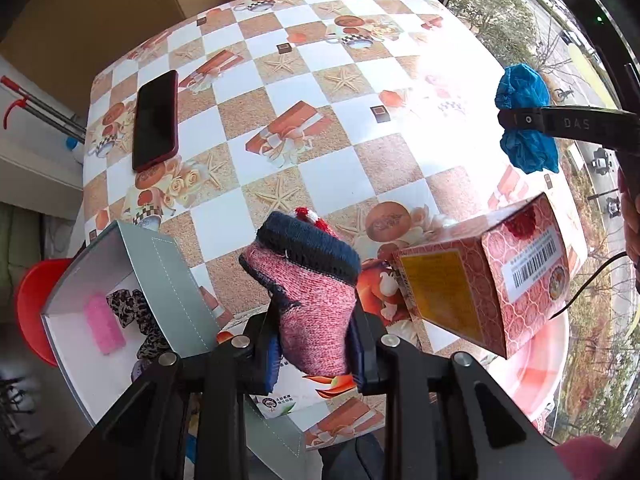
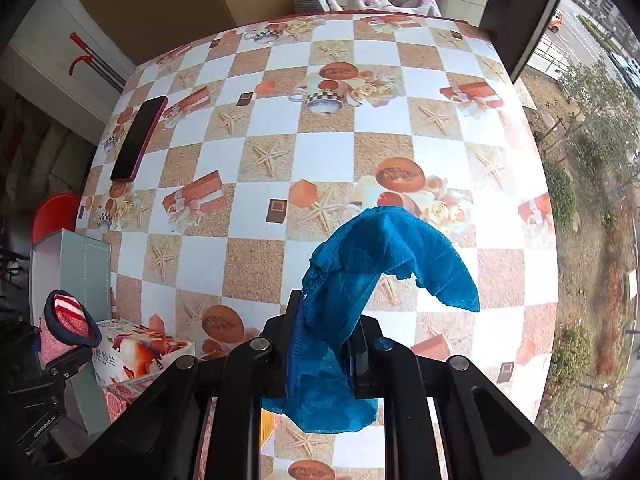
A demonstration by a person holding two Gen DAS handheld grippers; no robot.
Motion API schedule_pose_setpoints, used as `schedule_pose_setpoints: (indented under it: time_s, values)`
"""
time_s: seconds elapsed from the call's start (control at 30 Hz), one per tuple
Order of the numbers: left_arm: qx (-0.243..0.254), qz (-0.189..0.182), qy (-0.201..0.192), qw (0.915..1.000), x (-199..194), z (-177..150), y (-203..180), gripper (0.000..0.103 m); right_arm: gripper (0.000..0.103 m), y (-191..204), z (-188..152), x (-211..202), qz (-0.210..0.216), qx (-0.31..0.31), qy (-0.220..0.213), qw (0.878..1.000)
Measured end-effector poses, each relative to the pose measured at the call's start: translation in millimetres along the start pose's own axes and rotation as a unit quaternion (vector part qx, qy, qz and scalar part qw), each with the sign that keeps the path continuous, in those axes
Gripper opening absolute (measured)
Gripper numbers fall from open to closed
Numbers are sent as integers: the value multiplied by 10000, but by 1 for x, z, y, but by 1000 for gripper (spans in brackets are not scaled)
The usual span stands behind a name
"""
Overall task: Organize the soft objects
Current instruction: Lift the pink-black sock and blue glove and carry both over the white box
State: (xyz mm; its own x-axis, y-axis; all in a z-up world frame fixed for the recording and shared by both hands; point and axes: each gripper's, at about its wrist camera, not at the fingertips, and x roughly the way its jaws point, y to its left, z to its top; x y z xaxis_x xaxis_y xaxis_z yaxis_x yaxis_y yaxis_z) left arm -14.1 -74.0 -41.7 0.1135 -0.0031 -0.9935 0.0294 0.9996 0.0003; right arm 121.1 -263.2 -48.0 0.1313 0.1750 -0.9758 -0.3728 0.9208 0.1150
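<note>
Above the checkered table (image 1: 320,92), the left gripper (image 1: 316,344) pinches a pink knitted sock (image 1: 312,304) between closed fingers, beside the grey box (image 1: 176,280); the right gripper (image 2: 326,356) clamps a blue cloth (image 2: 360,280), draping forward

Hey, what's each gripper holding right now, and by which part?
The left gripper pinches the pink knitted sock by its lower end, cuff up. The right gripper clamps the blue shoe cover near its middle.
</note>
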Motion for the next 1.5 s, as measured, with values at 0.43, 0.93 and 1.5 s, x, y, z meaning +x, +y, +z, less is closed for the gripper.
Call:
schedule_pose_setpoints:
  time_s: [0.43,0.93,1.5]
  values:
    - [1366,66,-368,9899,-31,-50,-28,30,19,16,-127,-46,-240,791,137,9965]
    - [978,135,-903,9910,-63,-93,25,30,19,116,-169,-65,-39,247,97,9996]
    - [-340,370,-1005,9937,-69,-138,113,30,19,230,-125,-77,86,-1358,-165,9906]
